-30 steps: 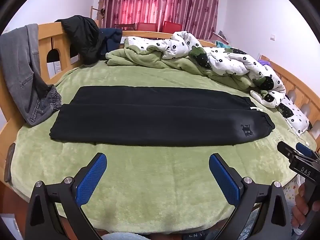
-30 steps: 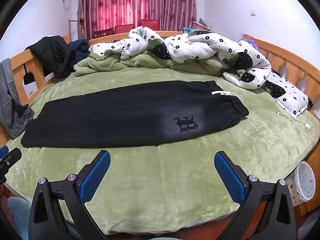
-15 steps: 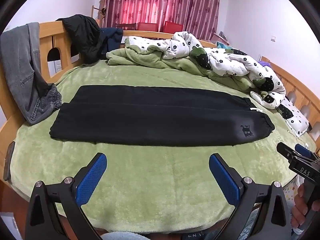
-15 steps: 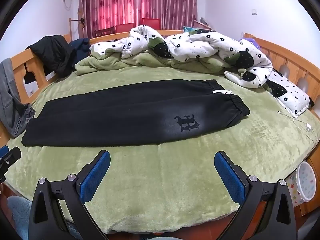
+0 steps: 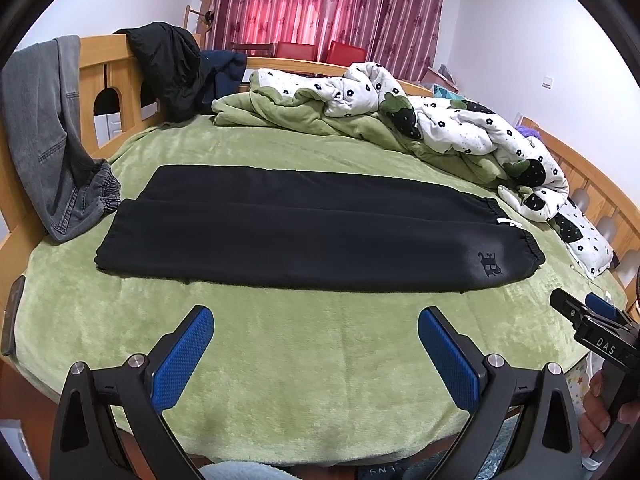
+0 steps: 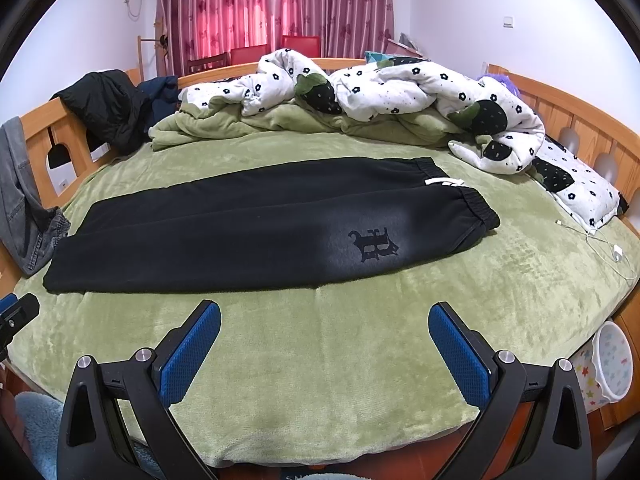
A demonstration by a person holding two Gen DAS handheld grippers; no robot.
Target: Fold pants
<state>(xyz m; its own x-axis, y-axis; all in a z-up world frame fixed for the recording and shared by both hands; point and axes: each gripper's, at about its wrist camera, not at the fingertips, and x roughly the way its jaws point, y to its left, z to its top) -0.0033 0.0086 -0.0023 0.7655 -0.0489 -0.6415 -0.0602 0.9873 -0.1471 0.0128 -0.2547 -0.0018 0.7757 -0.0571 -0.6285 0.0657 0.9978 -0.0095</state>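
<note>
- The black pants (image 5: 312,236) lie flat across the middle of the green bed cover (image 5: 304,344), folded lengthwise with one leg on the other — waistband toward the floral duvet (image 5: 460,128), cuffs toward the grey jeans (image 5: 44,140) draped on the wooden bed frame (image 5: 116,80).
- A dark emblem (image 6: 374,245) shows on the pants just beside the waistband.
- The left gripper (image 5: 316,342) hovers over bare cover near the pants' front edge, jaws spread wide, grasping nothing.
- The right gripper (image 6: 324,338) hovers likewise on the near side of the pants — jaws wide apart, empty.
- A white charging cable (image 6: 608,248) lies on the cover beyond the waistband, well apart from the pants.
</note>
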